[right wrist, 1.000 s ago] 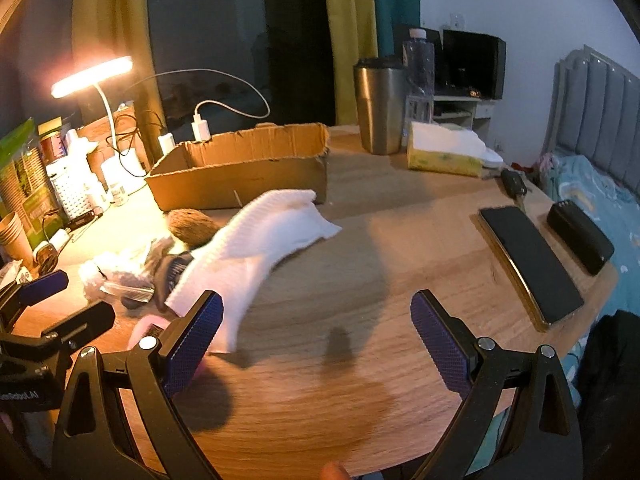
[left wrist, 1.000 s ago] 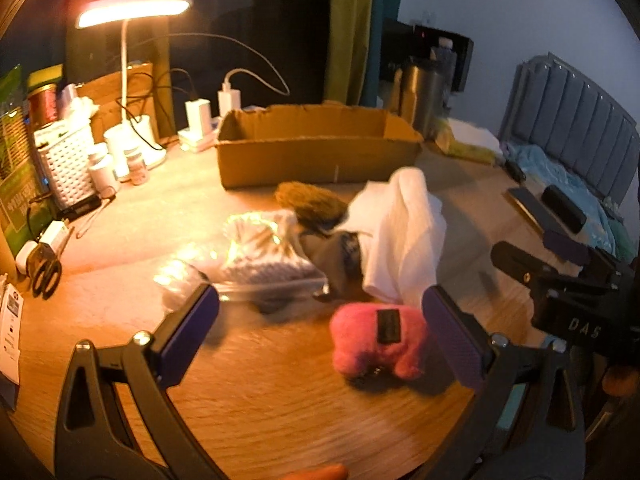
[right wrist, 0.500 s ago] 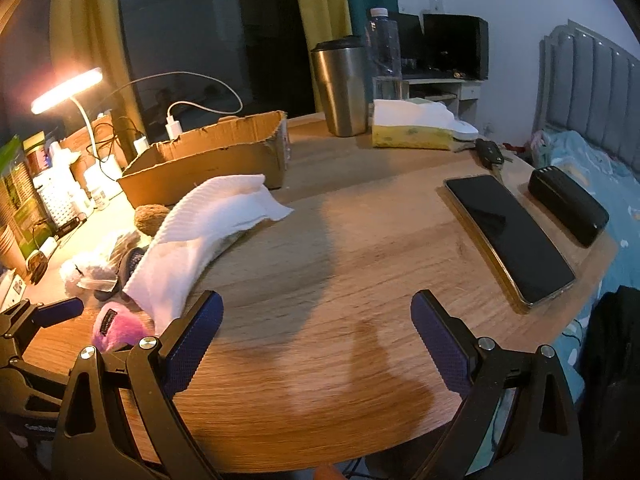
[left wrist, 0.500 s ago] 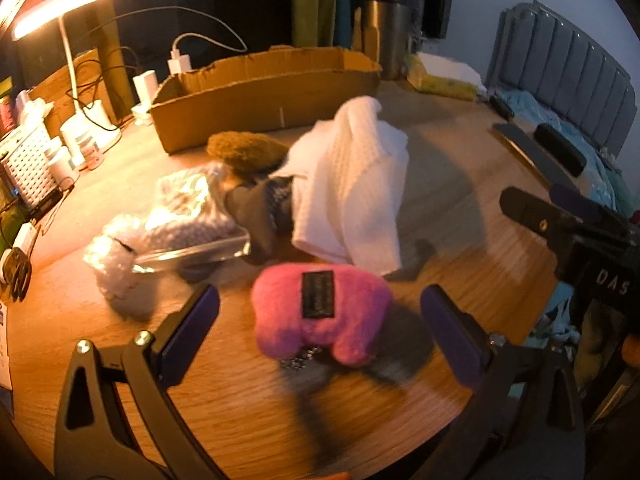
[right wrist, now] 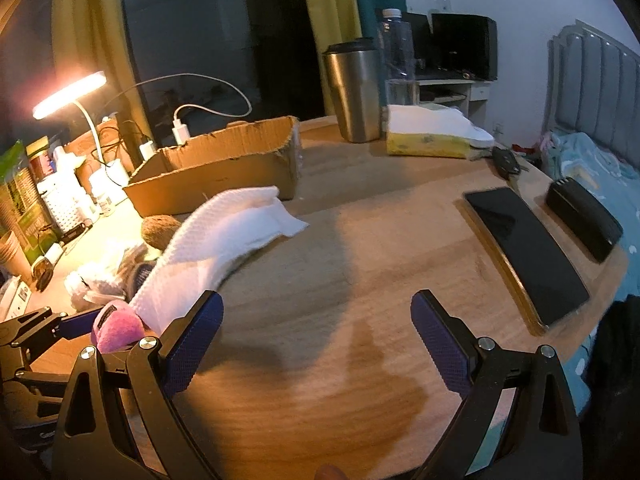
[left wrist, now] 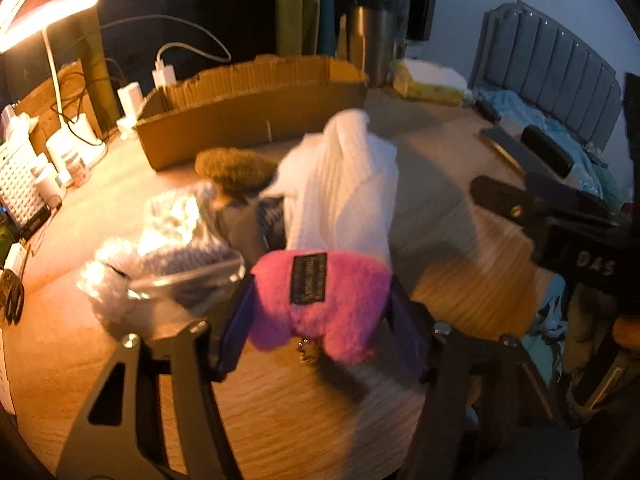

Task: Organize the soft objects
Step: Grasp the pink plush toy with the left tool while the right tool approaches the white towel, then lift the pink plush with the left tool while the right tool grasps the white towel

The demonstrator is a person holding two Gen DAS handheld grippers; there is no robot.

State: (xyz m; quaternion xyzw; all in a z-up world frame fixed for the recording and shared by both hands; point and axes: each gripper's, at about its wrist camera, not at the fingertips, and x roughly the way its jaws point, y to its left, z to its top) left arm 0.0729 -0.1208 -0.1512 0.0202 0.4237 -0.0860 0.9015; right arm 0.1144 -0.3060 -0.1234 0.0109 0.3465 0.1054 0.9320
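Observation:
My left gripper (left wrist: 320,312) is shut on a pink plush toy (left wrist: 320,300) with a dark label, low over the wooden table. The toy also shows in the right wrist view (right wrist: 116,328). Behind it lie a white waffle cloth (left wrist: 344,196), a brown fuzzy object (left wrist: 232,168), a dark sock-like item (left wrist: 248,232) and a clear bag with a knitted thing (left wrist: 168,240). An open cardboard box (left wrist: 256,116) stands farther back. My right gripper (right wrist: 316,336) is open and empty over bare table, right of the cloth (right wrist: 224,232).
A lit desk lamp (right wrist: 68,96), chargers, bottles and a white basket (left wrist: 20,184) crowd the left. A steel tumbler (right wrist: 354,92), a tissue pack (right wrist: 432,136), a phone (right wrist: 524,252) and a black case (right wrist: 584,216) lie to the right. A bed stands beyond the table.
My left gripper moved forward to the pink plush toy and closed on it. My right gripper stayed open and shifted slightly.

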